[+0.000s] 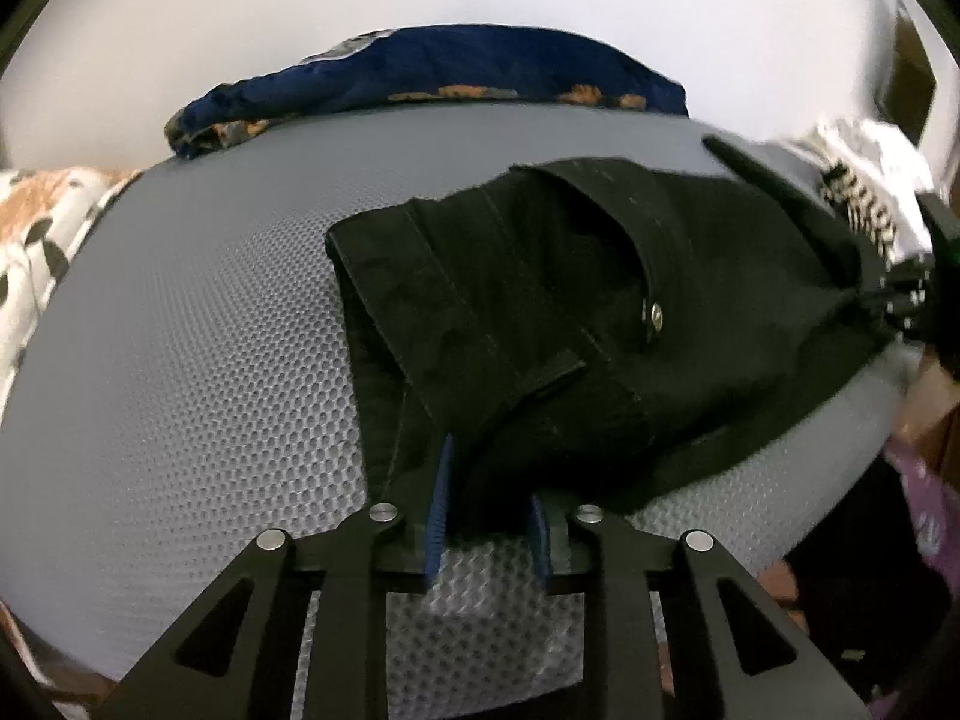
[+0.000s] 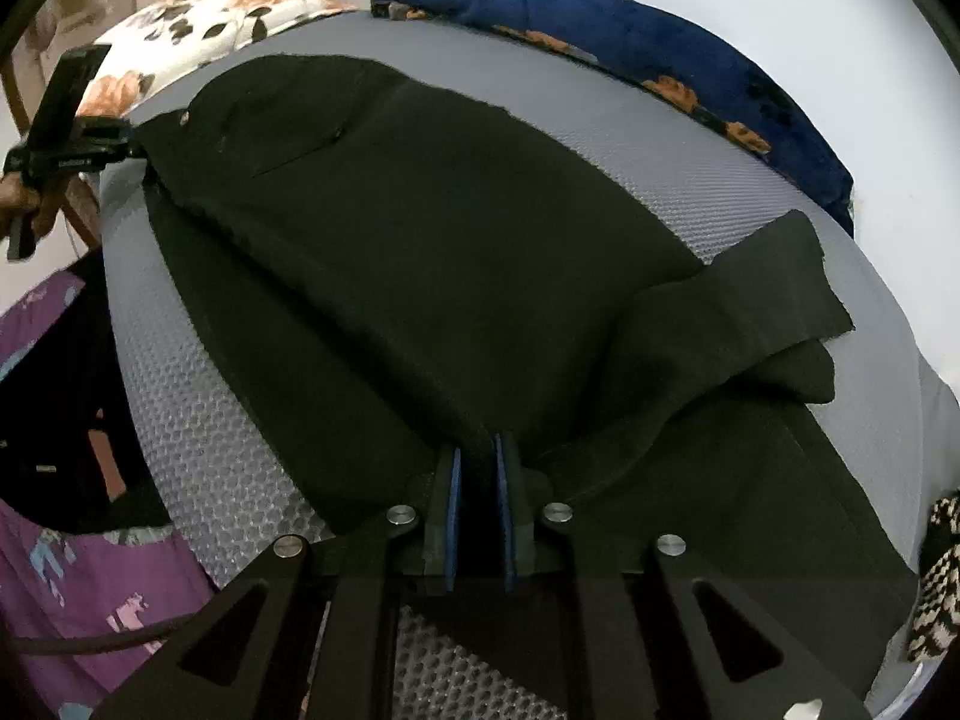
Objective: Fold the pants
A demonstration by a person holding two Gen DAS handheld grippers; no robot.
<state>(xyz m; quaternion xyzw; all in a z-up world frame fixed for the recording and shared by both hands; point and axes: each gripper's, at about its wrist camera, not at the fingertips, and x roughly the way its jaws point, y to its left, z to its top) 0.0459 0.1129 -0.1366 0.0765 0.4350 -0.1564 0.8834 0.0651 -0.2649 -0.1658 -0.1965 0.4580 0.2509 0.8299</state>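
Note:
Black pants (image 2: 420, 228) lie spread on a grey mesh mattress (image 2: 198, 468), one leg end folded over at the right (image 2: 762, 300). In the left wrist view the waist end (image 1: 576, 300) shows a metal button (image 1: 654, 313) and a belt loop. My left gripper (image 1: 489, 480) stands at the near waist edge. Its blue pads (image 1: 441, 510) are apart, with the cloth lying loosely between them. My right gripper (image 2: 478, 450) has its pads close together on a pinched ridge of the pants' near edge. The left gripper (image 2: 72, 138) also shows at the far left of the right wrist view.
A dark blue blanket with orange print (image 2: 660, 60) lies along the mattress's far edge by a white wall. A floral pillow (image 2: 228, 6) sits at the far left corner. A black-and-white knit cloth (image 2: 942, 570) lies at the right end. Purple cloth (image 2: 72, 570) hangs below the near left edge.

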